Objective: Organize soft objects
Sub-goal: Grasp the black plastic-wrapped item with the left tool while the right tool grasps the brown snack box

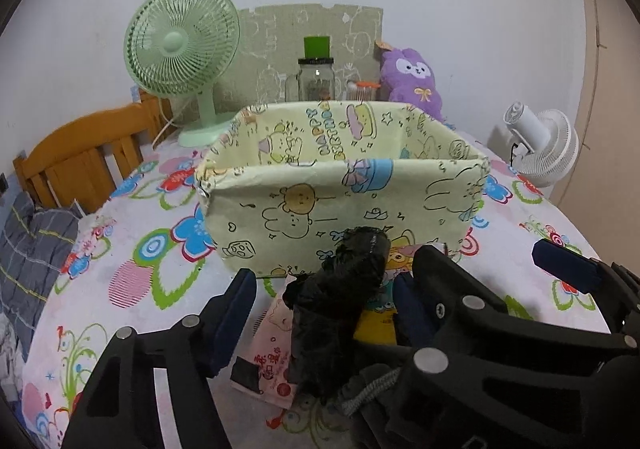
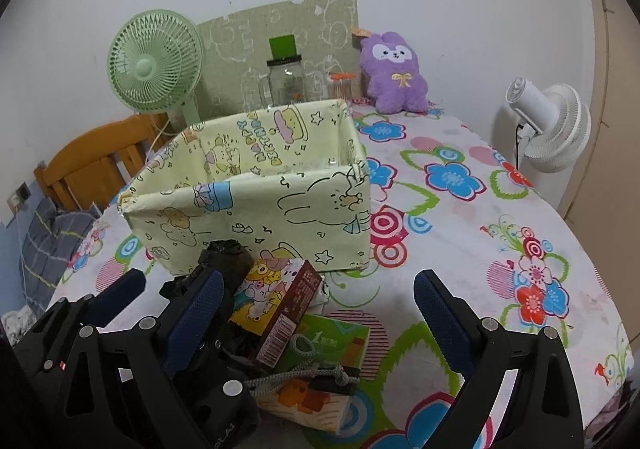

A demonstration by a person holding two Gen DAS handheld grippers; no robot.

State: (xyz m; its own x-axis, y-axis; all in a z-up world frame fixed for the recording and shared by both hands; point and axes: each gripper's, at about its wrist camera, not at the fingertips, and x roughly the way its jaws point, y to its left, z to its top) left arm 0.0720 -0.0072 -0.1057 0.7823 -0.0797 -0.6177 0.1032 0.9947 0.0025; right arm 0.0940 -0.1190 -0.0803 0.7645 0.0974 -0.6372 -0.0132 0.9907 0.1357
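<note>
My left gripper straddles the black bundle just before the fabric box, pads not yet pressing. My right gripper gapes wide over the tissue packs. The box looks empty; everything remains outside.

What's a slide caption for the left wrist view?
Left gripper straddles a black bundle before the yellow fabric bin on the floral tablecloth.
</note>
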